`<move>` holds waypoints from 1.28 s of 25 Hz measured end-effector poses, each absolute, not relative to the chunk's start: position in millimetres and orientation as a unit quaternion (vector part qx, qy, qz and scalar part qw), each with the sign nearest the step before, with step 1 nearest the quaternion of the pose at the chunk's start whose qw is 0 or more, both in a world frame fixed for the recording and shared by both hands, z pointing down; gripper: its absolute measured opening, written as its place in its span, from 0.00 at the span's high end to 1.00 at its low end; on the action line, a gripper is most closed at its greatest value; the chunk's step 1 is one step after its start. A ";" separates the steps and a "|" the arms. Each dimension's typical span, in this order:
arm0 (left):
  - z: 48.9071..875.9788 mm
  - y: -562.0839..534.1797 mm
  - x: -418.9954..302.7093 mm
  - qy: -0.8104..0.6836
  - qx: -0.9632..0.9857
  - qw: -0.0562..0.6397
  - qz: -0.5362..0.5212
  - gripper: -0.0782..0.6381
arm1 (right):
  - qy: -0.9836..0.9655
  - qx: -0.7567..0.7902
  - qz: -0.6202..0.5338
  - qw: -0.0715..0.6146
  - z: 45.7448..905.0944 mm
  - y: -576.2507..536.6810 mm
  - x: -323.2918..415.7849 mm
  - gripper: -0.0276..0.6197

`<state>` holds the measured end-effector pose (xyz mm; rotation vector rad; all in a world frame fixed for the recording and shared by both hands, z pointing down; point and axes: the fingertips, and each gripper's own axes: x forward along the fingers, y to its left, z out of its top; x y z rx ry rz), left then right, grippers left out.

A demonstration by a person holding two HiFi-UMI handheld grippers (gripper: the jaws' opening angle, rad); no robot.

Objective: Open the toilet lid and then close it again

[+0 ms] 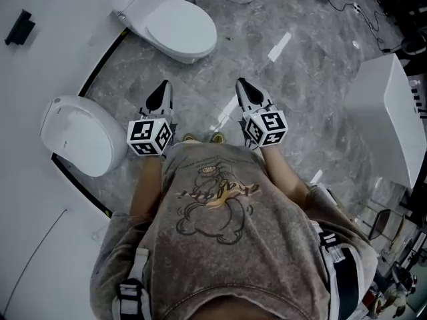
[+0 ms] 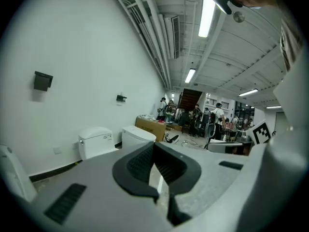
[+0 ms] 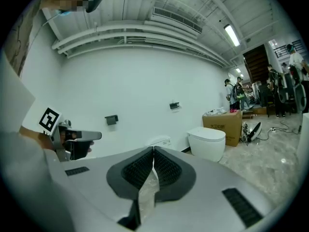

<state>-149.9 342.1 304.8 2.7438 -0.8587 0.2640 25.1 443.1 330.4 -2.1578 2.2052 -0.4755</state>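
1. The grey marble floor (image 1: 313,65) is spreading across the middle of the head view, with a white wall (image 1: 47,52) running along its 9 o'clock side.
2. A large white slab (image 1: 380,112) is standing at 3 o'clock from the grippers, well apart from them.
3. The person (image 1: 220,225), in a grey printed shirt, is standing at 6 o'clock in the head view and is holding both grippers forward, side by side.
4. The far toilet (image 1: 177,25) is sitting against the wall at 11 o'clock from the grippers, with its lid lying down shut.
5. The near toilet (image 1: 77,135) is sitting at 9 o'clock, near the left gripper's marker cube (image 1: 150,137), and its lid is also lying shut.
6. A cardboard box (image 3: 222,126) is resting on the floor at 3 o'clock in the right gripper view, just beside a third toilet (image 3: 206,141).
7. The left gripper (image 1: 162,89) is pointing toward 12 o'clock over the bare floor, its jaws pressed together on nothing, and it is touching neither toilet.
8. The right gripper (image 1: 241,85) is pointing the same way, its jaws likewise pressed together and empty.
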 end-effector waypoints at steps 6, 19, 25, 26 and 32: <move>324.2 334.8 -140.2 -0.302 0.940 0.128 0.096 0.88 | 0.714 -0.679 -0.170 0.001 354.5 431.0 31.6 0.91; 402.5 230.7 -90.0 -0.284 0.942 0.140 0.109 0.88 | 0.709 -0.680 -0.186 -0.016 430.3 323.9 53.7 0.91; 460.2 175.6 -72.5 -0.276 0.941 0.150 0.130 0.88 | 0.697 -0.684 -0.215 -0.023 485.3 265.0 63.4 0.91; 470.8 167.1 -70.5 -0.275 0.940 0.153 0.133 0.88 | 0.691 -0.687 -0.222 -0.020 494.9 257.0 65.7 0.91; 548.7 118.1 -55.1 -0.272 0.932 0.185 0.150 0.88 | 0.681 -0.686 -0.255 -0.034 574.6 210.7 74.7 0.91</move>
